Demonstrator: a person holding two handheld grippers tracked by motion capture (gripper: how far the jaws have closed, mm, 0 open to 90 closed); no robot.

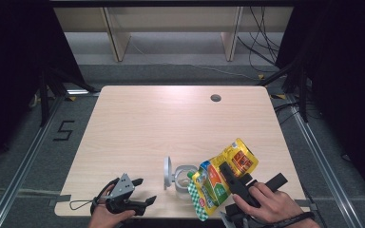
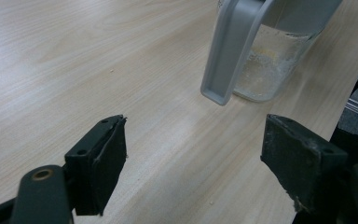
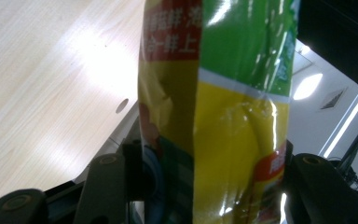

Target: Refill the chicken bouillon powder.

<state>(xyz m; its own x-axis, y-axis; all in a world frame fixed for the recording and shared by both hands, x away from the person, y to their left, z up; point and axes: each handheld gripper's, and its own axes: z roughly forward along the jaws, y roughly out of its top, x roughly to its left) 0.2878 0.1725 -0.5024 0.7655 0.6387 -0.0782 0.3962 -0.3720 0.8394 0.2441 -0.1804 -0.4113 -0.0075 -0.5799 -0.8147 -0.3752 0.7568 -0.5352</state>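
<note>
The right gripper clamps a yellow-green snack pouch tilted over a clear lidded jug; the left gripper rests nearby, jaws apart.

A big wooden table stands in the middle of the room. Its top is light and has thin wood lines. Near the far edge there is a small round hole. Behind the table is a pale wooden shelf. Black cables hang and lie on the right side of the shelf. The floor is grey. A black number 5 is marked on it, left of the table. A long metal rail runs along each side. Dark curtains hang at both sides. A bright ceiling light shines overhead.
</note>
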